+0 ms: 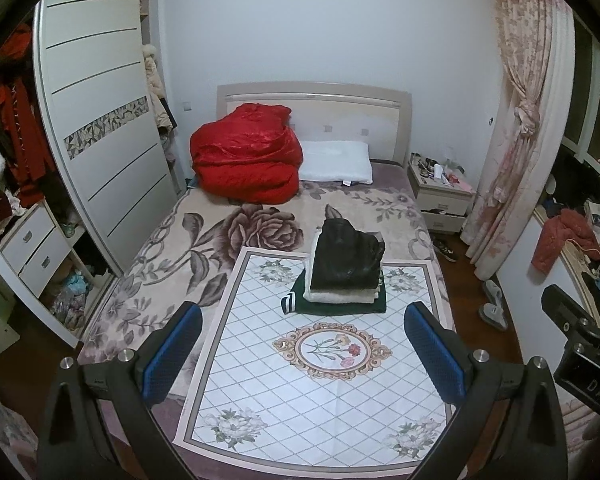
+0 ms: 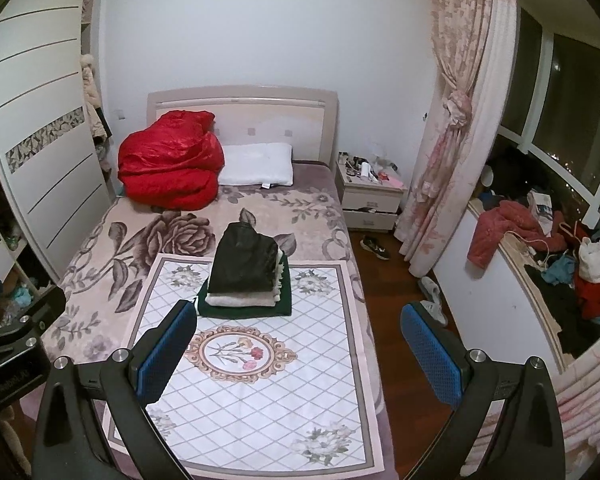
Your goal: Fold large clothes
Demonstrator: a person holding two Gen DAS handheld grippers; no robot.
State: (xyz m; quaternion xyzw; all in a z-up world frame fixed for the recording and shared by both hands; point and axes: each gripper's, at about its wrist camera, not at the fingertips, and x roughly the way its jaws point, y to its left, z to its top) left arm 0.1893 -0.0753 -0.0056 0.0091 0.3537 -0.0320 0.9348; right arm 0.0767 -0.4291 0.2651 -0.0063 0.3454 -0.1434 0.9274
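Note:
A stack of folded clothes [image 1: 342, 276] sits on the white patterned mat [image 1: 320, 364] on the bed: a black garment on top, beige ones under it, a dark green one at the bottom. It also shows in the right wrist view [image 2: 246, 276]. My left gripper [image 1: 302, 350] is open and empty, held high above the near half of the mat. My right gripper [image 2: 298, 350] is open and empty, above the mat's [image 2: 240, 368] right side and the bed edge. Each gripper's body shows at the edge of the other's view.
A red quilt [image 1: 246, 158] and white pillow [image 1: 336, 162] lie at the headboard. A wardrobe [image 1: 100, 140] stands left, a cluttered nightstand [image 2: 370, 190] right. Shoes [image 2: 376, 246] lie on the wood floor. Loose clothes [image 2: 512, 228] pile on the window ledge by the curtain [image 2: 452, 128].

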